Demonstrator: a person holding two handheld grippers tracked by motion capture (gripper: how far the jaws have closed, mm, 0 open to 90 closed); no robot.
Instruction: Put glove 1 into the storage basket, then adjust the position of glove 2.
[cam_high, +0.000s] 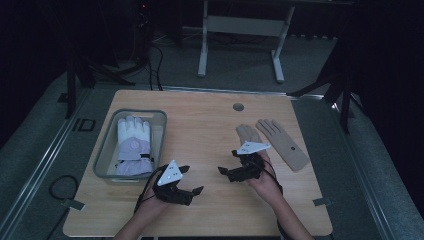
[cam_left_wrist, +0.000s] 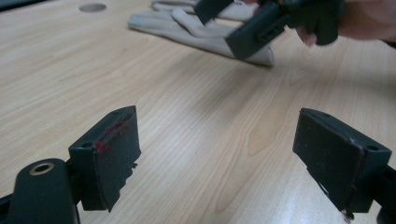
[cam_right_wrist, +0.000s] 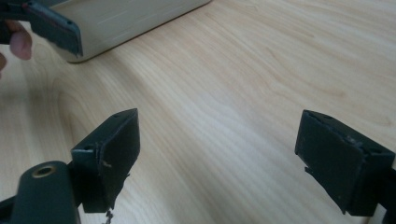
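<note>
Both the left gripper (cam_high: 192, 181) and right gripper (cam_high: 226, 162) are wide open over bare tabletop (cam_high: 205, 127), holding nothing, and the tan gloves (cam_high: 280, 142) lie far right, so a sloppy pinch could probably snag just one layer and drag it.

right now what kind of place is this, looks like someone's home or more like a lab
Most likely a lab or recording studio, not a home: a bare wooden table ringed by dark curtains, black stands with cables at the edges, and gloves laid out beside a grey bin as test items.
</note>
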